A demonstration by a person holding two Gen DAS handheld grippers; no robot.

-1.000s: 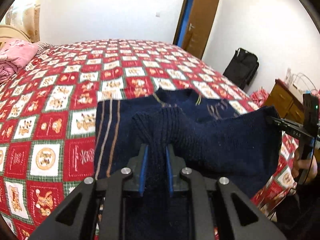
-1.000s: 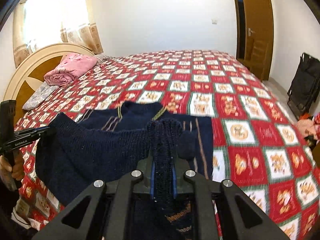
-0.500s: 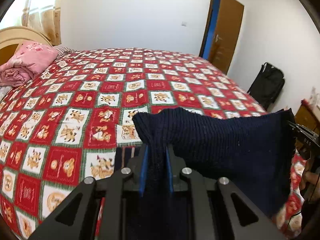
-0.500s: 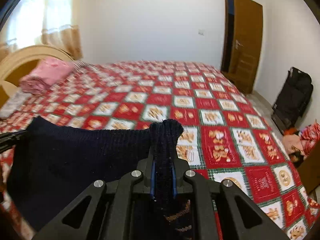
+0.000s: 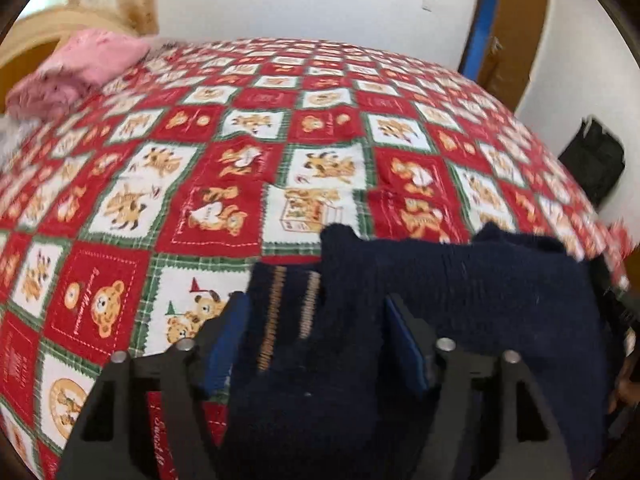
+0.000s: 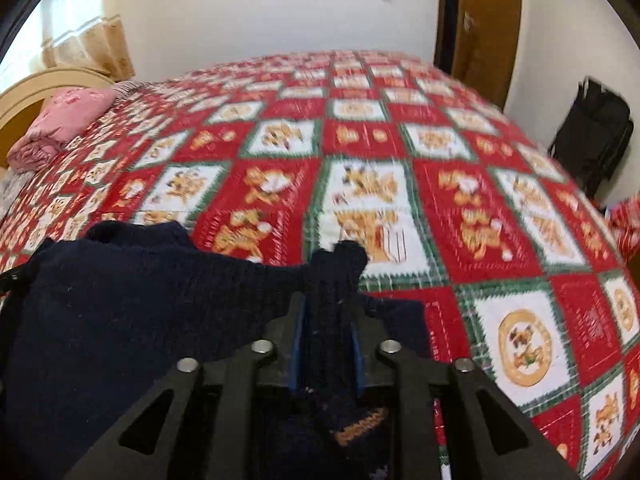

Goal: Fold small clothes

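On the bed (image 5: 248, 184), over its red patchwork quilt, the navy sweater (image 5: 460, 300) lies doubled, its hem brought forward over the striped lower layer; half a second ago both grippers held that hem lifted and stretched above the quilt. The left gripper (image 5: 320, 332) now stands wide, knit lying loose between its fingers, whereas before it was clamped; the right gripper (image 6: 326, 320) remains narrow, pinching a bunched corner of the sweater (image 6: 120, 312). Judgement: the fold is laid down on the left side; release on the right is probably next. Pink bedding (image 5: 80, 68) lies well apart by the headboard.
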